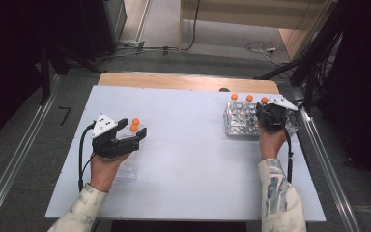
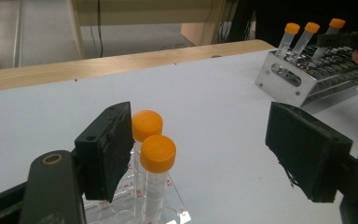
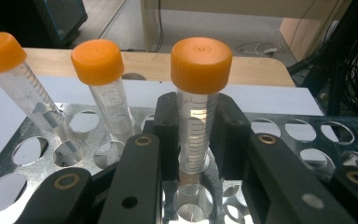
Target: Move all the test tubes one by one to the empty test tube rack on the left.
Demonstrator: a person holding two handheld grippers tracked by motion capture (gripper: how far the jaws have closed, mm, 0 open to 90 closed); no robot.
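The right gripper [image 3: 193, 140] has its jaws clamped on an orange-capped tube [image 3: 198, 107], standing over a hole in the metal rack [image 1: 232, 126] at the surface's far right. Across the surface, the left gripper [image 2: 200, 154] holds its jaws wide apart, gripping nothing, beside two capped tubes [image 2: 156, 172] in the clear rack [image 2: 135, 212].

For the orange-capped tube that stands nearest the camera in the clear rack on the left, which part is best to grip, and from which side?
Probably the clear wall just under the orange cap of the nearest tube, from the open right side. It stands upright, and a second tube sits close behind it. The left tongs are open around both, so they would likely need to shift toward the camera first. The clear rack hides its lower part.
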